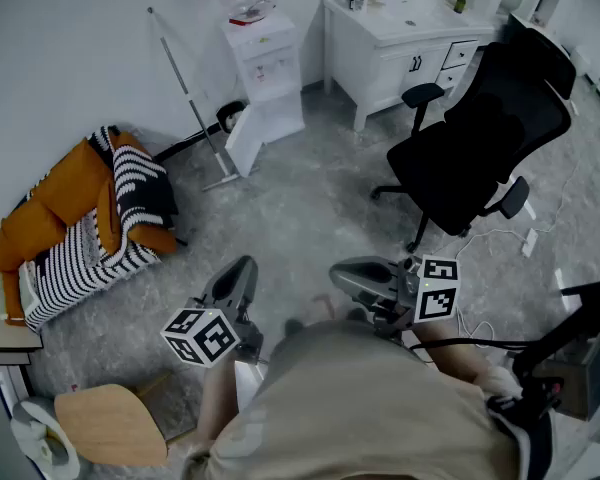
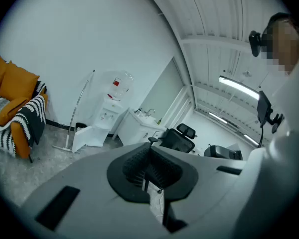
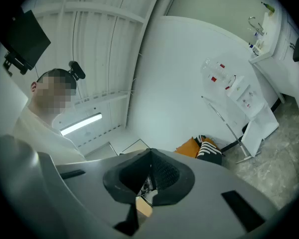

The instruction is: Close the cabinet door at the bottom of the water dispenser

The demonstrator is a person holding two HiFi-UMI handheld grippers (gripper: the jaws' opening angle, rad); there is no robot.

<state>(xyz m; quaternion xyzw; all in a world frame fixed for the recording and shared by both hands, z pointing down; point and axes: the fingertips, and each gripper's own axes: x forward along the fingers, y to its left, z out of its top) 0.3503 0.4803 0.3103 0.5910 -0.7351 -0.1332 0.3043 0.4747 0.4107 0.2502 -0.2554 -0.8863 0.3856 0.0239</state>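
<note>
The white water dispenser (image 1: 265, 63) stands against the far wall, with a bottle on top. Its bottom cabinet door (image 1: 243, 140) hangs open, swung out to the left over the floor. Both grippers are held close to the person's body, far from the dispenser. My left gripper (image 1: 242, 268) is shut, jaws meeting with nothing between them. My right gripper (image 1: 338, 274) also looks shut and empty. The dispenser (image 2: 111, 114) and its open door (image 2: 87, 137) show small in the left gripper view. In the right gripper view the dispenser (image 3: 239, 91) and its door (image 3: 258, 127) appear tilted.
A black office chair (image 1: 480, 148) stands at the right between me and a white sink cabinet (image 1: 400, 38). A long-handled mop (image 1: 195, 108) leans by the dispenser. An orange sofa with a striped blanket (image 1: 80, 228) is at the left. A wooden stool (image 1: 110, 423) is near me.
</note>
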